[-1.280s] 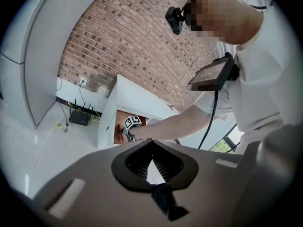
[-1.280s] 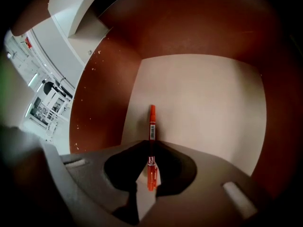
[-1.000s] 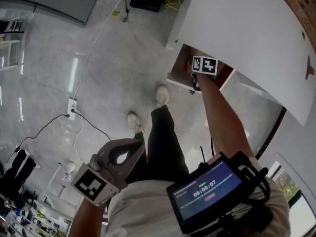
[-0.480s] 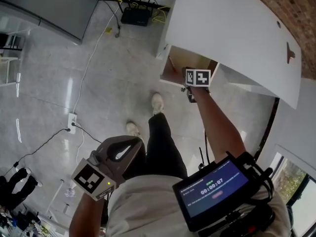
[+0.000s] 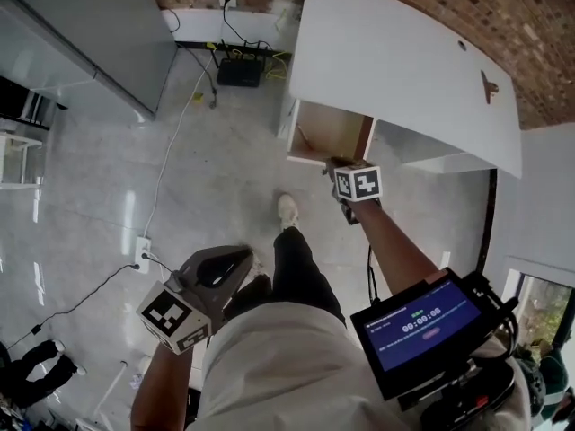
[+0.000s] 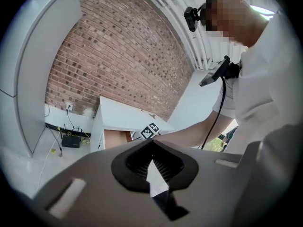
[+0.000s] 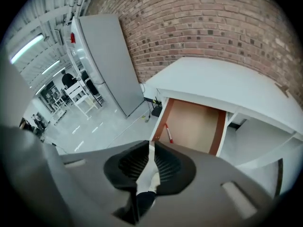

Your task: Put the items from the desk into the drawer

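The white desk [image 5: 395,57] stands against a brick wall, and its wooden drawer [image 5: 328,133] is pulled open. In the right gripper view a red pen [image 7: 167,133] lies at the left side of the drawer [image 7: 194,126]. A small brown item [image 5: 488,85] rests on the desk top near the wall. My right gripper [image 5: 334,164] hovers just in front of the drawer's front edge, jaws shut with nothing in them. The left gripper [image 5: 241,259] hangs low at my left side over the floor, also shut and empty.
A grey cabinet [image 5: 81,25] stands to the left of the desk. A black router [image 5: 241,72] and cables lie on the floor by the wall. A power strip [image 5: 142,251] and its cord run across the tiled floor. My feet [image 5: 287,212] stand before the drawer.
The right gripper has drawn back from inside the drawer to just in front of it. The head view has tilted up, so the brick wall now shows. The left gripper has stayed low.
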Tool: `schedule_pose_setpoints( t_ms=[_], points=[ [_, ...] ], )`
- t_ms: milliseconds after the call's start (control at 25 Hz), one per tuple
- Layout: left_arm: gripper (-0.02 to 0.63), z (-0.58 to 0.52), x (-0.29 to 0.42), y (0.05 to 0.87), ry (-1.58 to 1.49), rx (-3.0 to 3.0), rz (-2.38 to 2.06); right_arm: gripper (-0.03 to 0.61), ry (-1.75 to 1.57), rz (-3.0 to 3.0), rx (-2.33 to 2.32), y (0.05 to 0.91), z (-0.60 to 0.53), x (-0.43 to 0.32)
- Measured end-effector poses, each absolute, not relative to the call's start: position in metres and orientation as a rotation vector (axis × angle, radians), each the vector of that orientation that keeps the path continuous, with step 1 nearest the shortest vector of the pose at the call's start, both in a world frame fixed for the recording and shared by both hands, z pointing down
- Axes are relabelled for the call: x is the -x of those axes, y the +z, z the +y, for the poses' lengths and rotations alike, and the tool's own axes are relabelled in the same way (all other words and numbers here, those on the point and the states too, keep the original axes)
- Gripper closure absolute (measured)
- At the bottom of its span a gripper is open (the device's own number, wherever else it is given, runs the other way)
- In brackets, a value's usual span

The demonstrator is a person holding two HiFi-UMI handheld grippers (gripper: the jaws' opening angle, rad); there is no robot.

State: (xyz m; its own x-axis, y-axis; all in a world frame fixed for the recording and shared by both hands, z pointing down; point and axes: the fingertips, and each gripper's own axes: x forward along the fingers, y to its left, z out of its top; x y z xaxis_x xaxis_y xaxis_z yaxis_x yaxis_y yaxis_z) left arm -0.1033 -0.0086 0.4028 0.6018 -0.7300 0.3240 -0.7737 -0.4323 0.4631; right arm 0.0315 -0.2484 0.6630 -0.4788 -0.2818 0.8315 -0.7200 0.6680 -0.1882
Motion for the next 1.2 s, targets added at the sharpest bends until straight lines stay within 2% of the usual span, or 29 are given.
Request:
schedule_pose_setpoints(
  t_ms=[160, 640, 1200],
  points=[
    [0.606, 0.002, 0.116, 0.399, 0.119, -2.284, -1.189, 0.575, 0.603, -2.090, -0.736, 0.631, -0.214, -0.023],
    [0.606, 0.069, 0.110, 0.367, 0.075, -2.361, -1.195, 0.577, 0.380, -2.304, -0.537, 0.497, -0.062, 0.000],
    [0.606, 0.083, 0.094, 0.353, 0.111, -2.408, -1.121, 0.577, 0.243, -2.418, -0.494, 0.421, -0.008, 0.021]
  ],
)
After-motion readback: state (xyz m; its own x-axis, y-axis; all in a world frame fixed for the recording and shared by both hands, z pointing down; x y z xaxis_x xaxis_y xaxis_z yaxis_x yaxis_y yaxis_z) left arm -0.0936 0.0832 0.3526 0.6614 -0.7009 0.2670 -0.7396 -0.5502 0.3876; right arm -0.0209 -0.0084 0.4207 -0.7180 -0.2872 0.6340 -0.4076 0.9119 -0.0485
